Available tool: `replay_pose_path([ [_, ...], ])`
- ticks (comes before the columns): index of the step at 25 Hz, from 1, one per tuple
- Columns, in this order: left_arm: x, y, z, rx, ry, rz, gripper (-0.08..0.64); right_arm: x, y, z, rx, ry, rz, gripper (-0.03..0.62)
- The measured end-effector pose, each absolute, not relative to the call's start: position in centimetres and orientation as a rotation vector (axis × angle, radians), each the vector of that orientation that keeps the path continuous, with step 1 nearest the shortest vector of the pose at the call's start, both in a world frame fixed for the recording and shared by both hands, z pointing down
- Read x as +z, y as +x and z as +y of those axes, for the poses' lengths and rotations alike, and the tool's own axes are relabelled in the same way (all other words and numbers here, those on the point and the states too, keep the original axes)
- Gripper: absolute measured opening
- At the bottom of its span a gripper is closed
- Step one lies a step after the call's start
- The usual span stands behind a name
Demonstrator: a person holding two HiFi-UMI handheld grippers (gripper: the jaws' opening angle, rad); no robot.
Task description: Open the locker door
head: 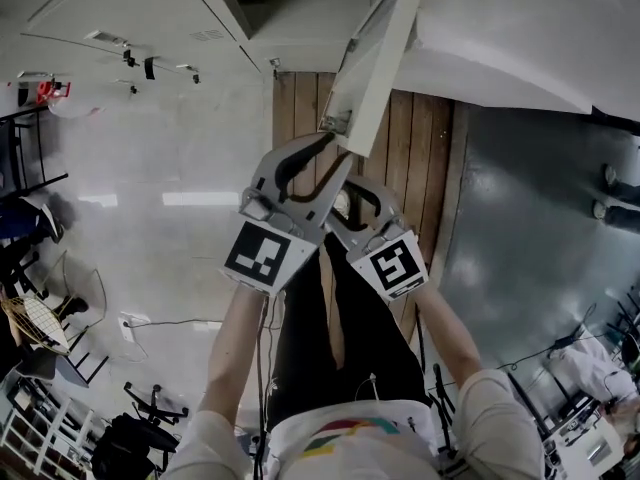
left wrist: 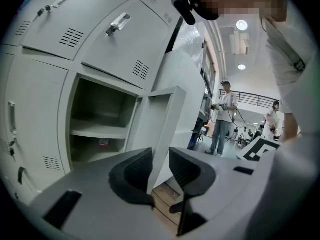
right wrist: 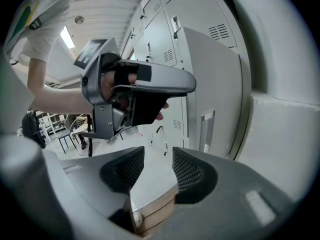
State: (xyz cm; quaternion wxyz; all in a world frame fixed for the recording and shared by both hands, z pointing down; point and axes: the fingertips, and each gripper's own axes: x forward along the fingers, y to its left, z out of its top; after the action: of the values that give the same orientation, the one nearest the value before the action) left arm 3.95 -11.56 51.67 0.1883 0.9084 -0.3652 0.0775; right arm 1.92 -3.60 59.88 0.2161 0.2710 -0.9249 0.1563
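Setting: I am standing by a bank of pale grey metal lockers [left wrist: 110, 44] that is rising from a brown wooden plank platform [head: 300, 108]. A person is working at it with a gripper in each hand.

Locker door: the pale grey metal locker door [left wrist: 162, 119] is standing swung well out from its frame. Its free edge is pointing toward the person.

Compartment: the open locker compartment [left wrist: 100, 109] is showing one pale shelf [left wrist: 95, 130]. A small reddish item is lying below the shelf, too small to identify.

Left gripper: the left gripper [left wrist: 159, 166] is pinching the door's free edge, with one ribbed black pad pressing on each face of the panel.

Left hand: a black-gloved hand [right wrist: 135, 101] is wrapping around the left gripper's grey handle, as the right gripper view is showing.

Right gripper: the right gripper [right wrist: 157, 166] is hovering just beside the left one. Its jaws are spread apart, and only pale floor and the platform's edge are showing between them.

Background: a standing person in a light top [left wrist: 222, 116] is waiting well apart, farther down the room.
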Motion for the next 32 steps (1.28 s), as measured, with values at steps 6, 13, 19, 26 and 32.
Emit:
replay_pose_path([
  [6, 51.8, 8.9, -10.9, 0.263, 2.639, -0.887, 0.11, 60.4, 3.7, -3.1, 0.49, 0.791, -2.539, 0.169],
  [13, 51.5, 13.1, -11.0, 0.257, 2.702, -0.755, 0.109, 60.7, 6.1, -3.2, 0.518, 0.866, -2.521, 0.169],
  [19, 51.5, 15.8, -11.3, 0.265, 2.721, -0.669, 0.107, 60.8, 7.9, -3.1, 0.546, 0.935, -2.499, 0.169],
  [26, 51.7, 18.2, -12.0, 0.276, 2.746, -0.615, 0.103, 61.4, 9.9, -3.8, 0.575, 1.004, -2.486, 0.169],
  [32, 51.7, 19.1, -12.2, 0.286, 2.767, -0.589, 0.103, 61.2, 10.3, -4.5, 0.577, 1.042, -2.486, 0.169],
])
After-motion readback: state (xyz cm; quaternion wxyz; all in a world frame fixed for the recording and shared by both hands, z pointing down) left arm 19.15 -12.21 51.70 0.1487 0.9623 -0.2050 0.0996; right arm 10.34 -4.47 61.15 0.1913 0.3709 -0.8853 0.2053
